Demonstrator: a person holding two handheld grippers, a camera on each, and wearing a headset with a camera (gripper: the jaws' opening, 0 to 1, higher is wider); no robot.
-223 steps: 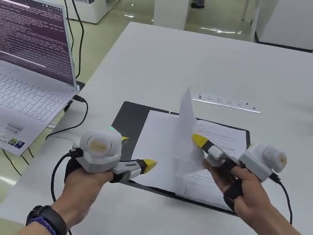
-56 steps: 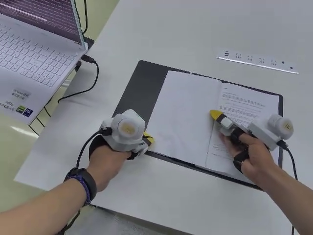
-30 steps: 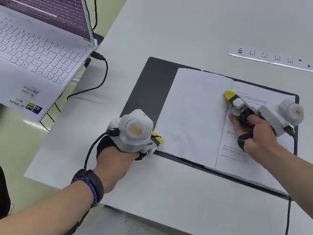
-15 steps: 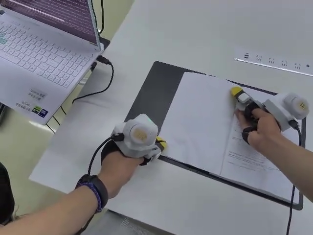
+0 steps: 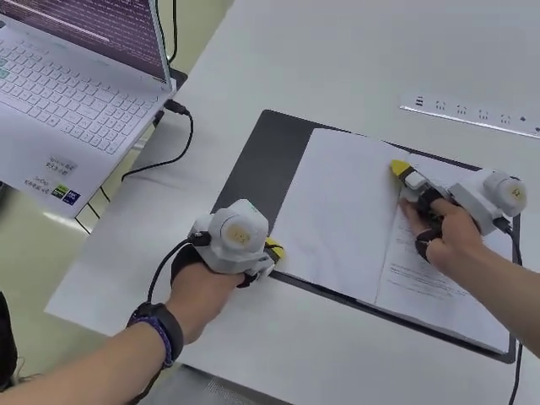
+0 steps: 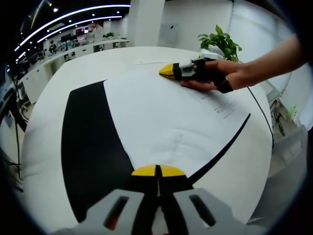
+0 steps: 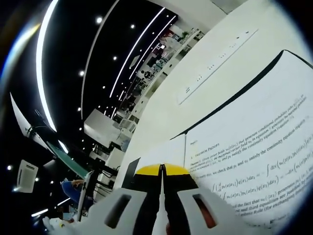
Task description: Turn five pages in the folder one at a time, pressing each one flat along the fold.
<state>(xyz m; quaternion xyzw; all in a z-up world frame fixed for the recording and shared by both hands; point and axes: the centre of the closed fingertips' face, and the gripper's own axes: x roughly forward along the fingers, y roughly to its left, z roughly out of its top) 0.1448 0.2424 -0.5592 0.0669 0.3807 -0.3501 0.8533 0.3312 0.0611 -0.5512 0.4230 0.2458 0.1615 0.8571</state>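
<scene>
A black folder (image 5: 253, 169) lies open on the white table. A blank turned page (image 5: 337, 211) lies flat on its left half and a printed page (image 5: 430, 283) on its right. My right gripper (image 5: 398, 169) is shut, its yellow tips pressed on the fold near the far end. In the right gripper view those tips (image 7: 162, 169) rest beside the printed page (image 7: 254, 161). My left gripper (image 5: 272, 250) is shut and rests at the near edge of the blank page. The left gripper view has its tips (image 6: 157, 170) on the blank page (image 6: 166, 117), with the right gripper (image 6: 168, 69) far across.
An open laptop (image 5: 59, 93) stands at the far left, its cable (image 5: 160, 148) trailing near the folder's left edge. A flush power strip (image 5: 472, 116) lies in the table behind the folder. A potted plant (image 6: 220, 44) stands beyond the table.
The page that stood upright in the right gripper now lies flat on the left. The right gripper has slid along the fold to its far end. The left gripper has stayed at the near edge.
</scene>
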